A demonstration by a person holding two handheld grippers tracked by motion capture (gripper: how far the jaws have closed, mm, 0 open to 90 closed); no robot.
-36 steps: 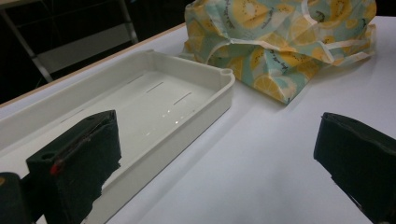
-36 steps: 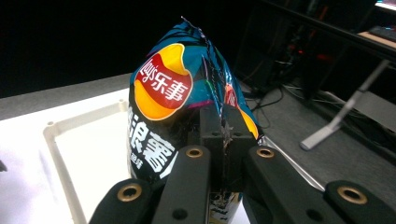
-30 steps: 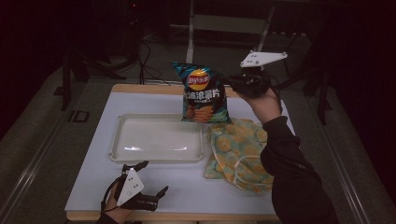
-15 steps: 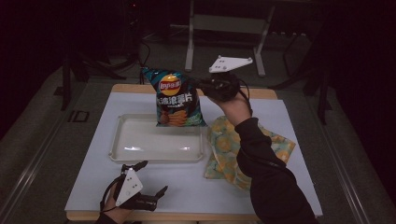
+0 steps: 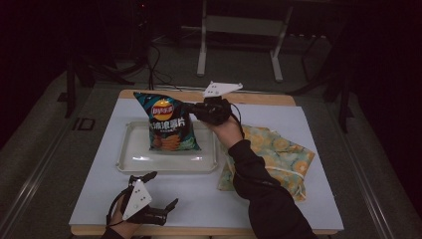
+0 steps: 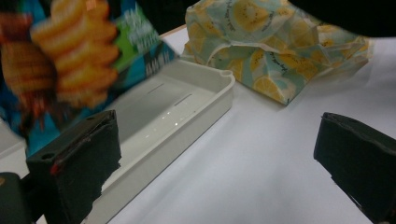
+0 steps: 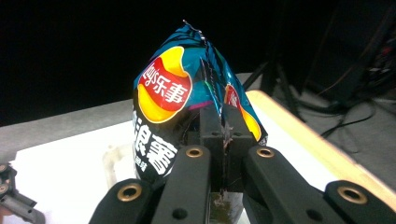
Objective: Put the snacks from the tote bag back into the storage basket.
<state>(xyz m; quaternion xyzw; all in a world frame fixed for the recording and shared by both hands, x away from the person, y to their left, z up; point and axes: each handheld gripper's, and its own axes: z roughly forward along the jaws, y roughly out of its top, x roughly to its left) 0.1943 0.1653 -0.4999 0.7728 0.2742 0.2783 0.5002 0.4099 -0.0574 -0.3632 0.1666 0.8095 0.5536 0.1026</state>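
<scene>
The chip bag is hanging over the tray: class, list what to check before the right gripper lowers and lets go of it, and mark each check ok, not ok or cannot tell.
1. Grip: the right gripper is shut on the top edge of the chip bag. Ok.
2. Position: in the high view the bag hangs over the white tray. Ok.
3. Tray free: the part of its floor that shows is bare. Ok.
4. Bag touching the tray floor: cannot tell.
5. Left gripper: open, near the table's front edge, apart from the tray. Ok.
6. Printed cloth bag: lies right of the tray; whether it touches the rim, cannot tell.
</scene>
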